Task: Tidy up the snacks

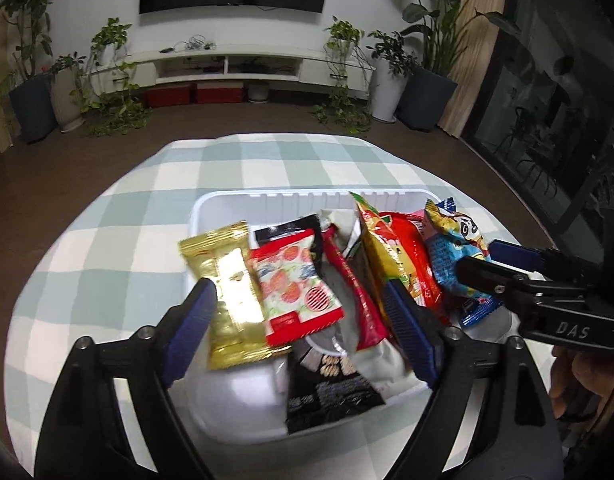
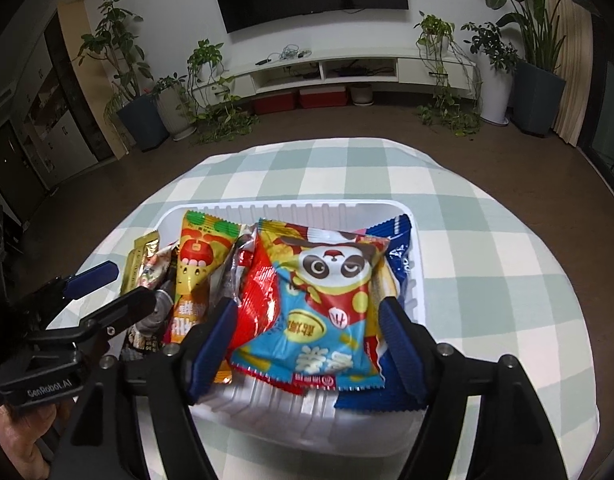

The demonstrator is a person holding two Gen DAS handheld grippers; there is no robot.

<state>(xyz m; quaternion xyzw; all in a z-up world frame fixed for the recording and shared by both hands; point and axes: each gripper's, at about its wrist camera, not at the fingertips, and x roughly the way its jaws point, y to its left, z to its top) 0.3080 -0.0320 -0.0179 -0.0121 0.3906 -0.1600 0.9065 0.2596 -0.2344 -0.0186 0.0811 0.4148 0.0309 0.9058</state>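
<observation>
White ribbed plastic tray on checked green-and-white surface. Left to right inside: gold foil packet, strawberry-print red packet, black pouch, orange apple-print packet, panda-print blue packet. Left tongs wide, empty; right tongs wide, empty. No snacks visible outside tray; task apparently near complete.

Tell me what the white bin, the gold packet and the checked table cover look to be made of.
White bin: apparently thin moulded plastic, semi-gloss, with ribbed walls.
Gold packet: likely metallised foil film, mirror-shiny, with crimped end seals.
Checked table cover: seems woven cloth, matte, draping softly over the edge.
</observation>
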